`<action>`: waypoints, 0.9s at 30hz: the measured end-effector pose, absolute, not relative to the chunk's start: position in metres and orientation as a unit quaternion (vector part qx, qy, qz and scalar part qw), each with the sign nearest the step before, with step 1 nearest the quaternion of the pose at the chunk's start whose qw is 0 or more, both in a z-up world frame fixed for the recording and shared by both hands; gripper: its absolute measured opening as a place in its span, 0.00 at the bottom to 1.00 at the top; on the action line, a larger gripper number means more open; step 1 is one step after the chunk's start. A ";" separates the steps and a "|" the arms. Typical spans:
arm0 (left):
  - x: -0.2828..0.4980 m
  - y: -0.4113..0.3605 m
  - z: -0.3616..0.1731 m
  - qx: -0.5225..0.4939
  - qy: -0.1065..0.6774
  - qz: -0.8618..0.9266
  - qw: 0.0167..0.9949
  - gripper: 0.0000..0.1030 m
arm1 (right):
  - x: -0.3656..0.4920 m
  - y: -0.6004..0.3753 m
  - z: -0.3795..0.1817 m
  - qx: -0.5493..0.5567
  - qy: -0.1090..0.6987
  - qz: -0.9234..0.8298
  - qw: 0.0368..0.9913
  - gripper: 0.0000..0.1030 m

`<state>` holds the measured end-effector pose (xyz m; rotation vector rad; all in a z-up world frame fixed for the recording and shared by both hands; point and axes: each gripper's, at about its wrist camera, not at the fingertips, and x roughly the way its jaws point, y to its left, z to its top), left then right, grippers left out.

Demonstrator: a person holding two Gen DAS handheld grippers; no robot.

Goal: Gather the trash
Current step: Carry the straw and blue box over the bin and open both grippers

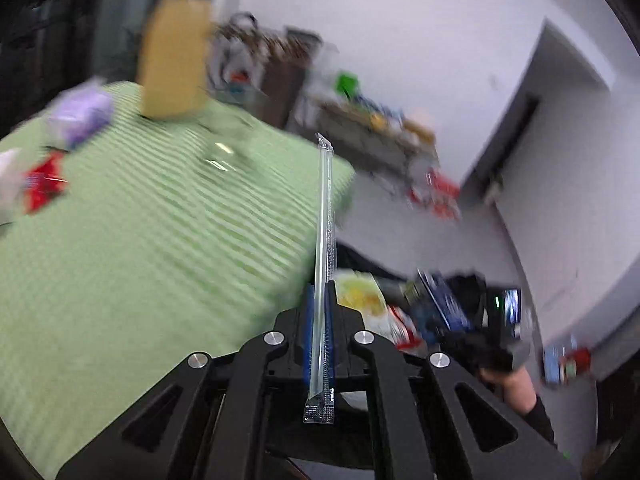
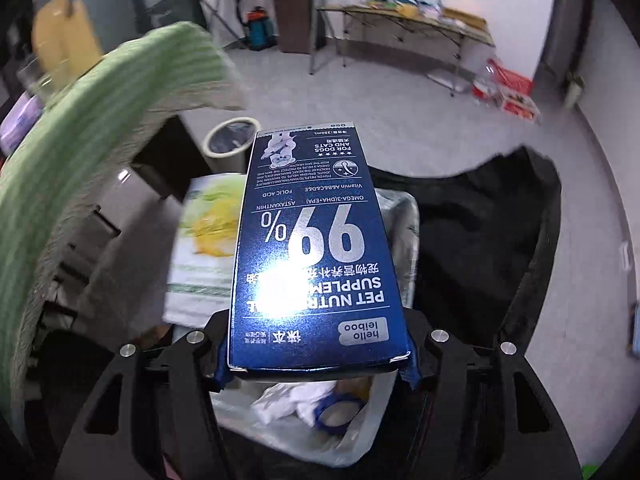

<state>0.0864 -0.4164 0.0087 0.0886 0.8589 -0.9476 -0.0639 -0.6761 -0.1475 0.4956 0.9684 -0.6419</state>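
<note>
My left tongs (image 1: 319,300) are clamped on a wrapped straw (image 1: 325,240) beside the green tabletop (image 1: 140,240), while my right tongs (image 2: 316,360) grip a blue pet-supplement box (image 2: 316,248) above the trash bag (image 2: 360,436) holding crumpled paper.

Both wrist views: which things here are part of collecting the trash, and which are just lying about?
Part of the job:
- wrapped straw, pinched in the left hand-held gripper
- blue pet-supplement box, held in the right hand-held gripper
- black trash bag, already holding wrappers

Lying about:
- green striped tablecloth
- yellow jug
- roll of tape
- far folding table
</note>
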 end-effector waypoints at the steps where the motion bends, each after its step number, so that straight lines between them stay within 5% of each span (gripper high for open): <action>1: 0.083 -0.431 0.002 0.051 0.407 -0.447 0.795 0.02 | -0.062 -0.683 -0.155 0.243 0.460 -0.296 0.801 0.63; 13: 0.032 -0.598 -0.154 0.164 0.579 -0.440 0.666 0.02 | -0.146 -0.708 -0.117 0.282 0.365 -0.280 0.842 0.75; 24: 0.031 -0.658 -0.235 0.203 0.628 -0.407 0.631 0.02 | -0.161 -0.699 -0.127 0.289 0.369 -0.268 0.842 0.75; 25: 0.032 -0.659 -0.236 0.206 0.629 -0.408 0.629 0.03 | -0.159 -0.698 -0.129 0.288 0.372 -0.266 0.841 0.75; 27: 0.030 -0.659 -0.242 0.218 0.630 -0.401 0.628 0.24 | -0.155 -0.696 -0.131 0.288 0.376 -0.260 0.841 0.75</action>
